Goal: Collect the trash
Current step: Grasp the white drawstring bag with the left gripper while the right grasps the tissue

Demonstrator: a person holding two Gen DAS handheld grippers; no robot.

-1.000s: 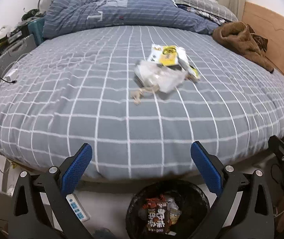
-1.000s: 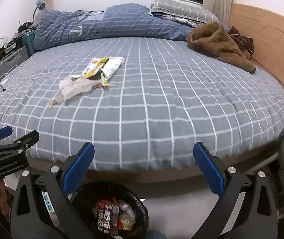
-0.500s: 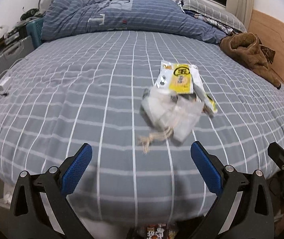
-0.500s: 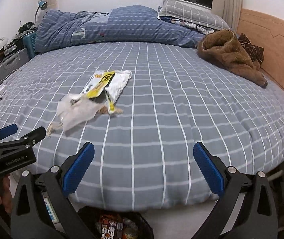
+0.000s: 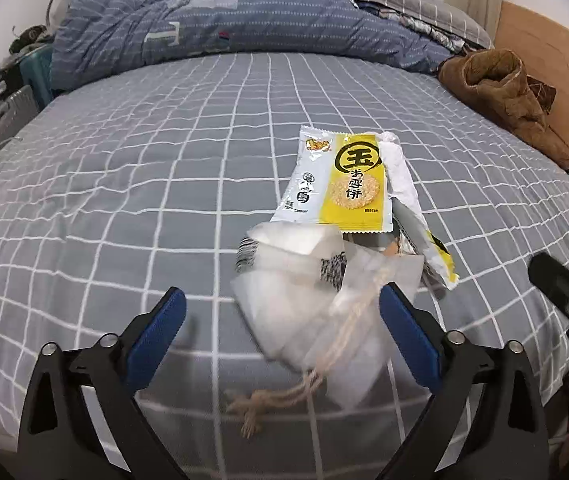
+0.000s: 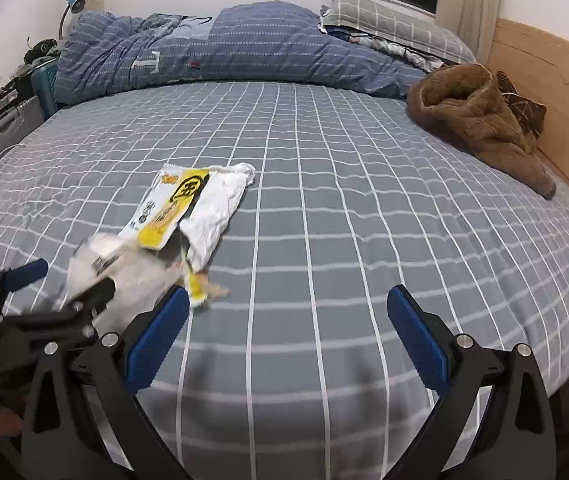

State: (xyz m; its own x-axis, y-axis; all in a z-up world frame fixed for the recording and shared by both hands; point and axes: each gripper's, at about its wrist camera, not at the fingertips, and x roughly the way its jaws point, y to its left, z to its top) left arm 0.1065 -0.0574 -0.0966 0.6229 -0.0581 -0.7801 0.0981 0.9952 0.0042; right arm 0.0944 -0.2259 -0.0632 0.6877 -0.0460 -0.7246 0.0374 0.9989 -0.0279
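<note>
Reaching over the bed (image 5: 124, 184), the left gripper (image 5: 282, 334) sits jaws spread wide, empty, with the translucent drawstring bag (image 5: 324, 304) lying right between its fingertips, long axis running away toward the yellow rice-cracker wrapper (image 5: 340, 180) just beyond. Left is far nearer; the right gripper (image 6: 284, 336) hangs open and empty, level, trash off to its left.

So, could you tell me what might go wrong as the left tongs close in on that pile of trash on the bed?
1. The translucent bag overlaps the yellow snack wrapper, so the open left tongs may lift one piece and drag or drop the other.
2. The bag's twine trails loose and could snag.
3. The soft checked bedsheet might get pinched along with the thin plastic.
</note>
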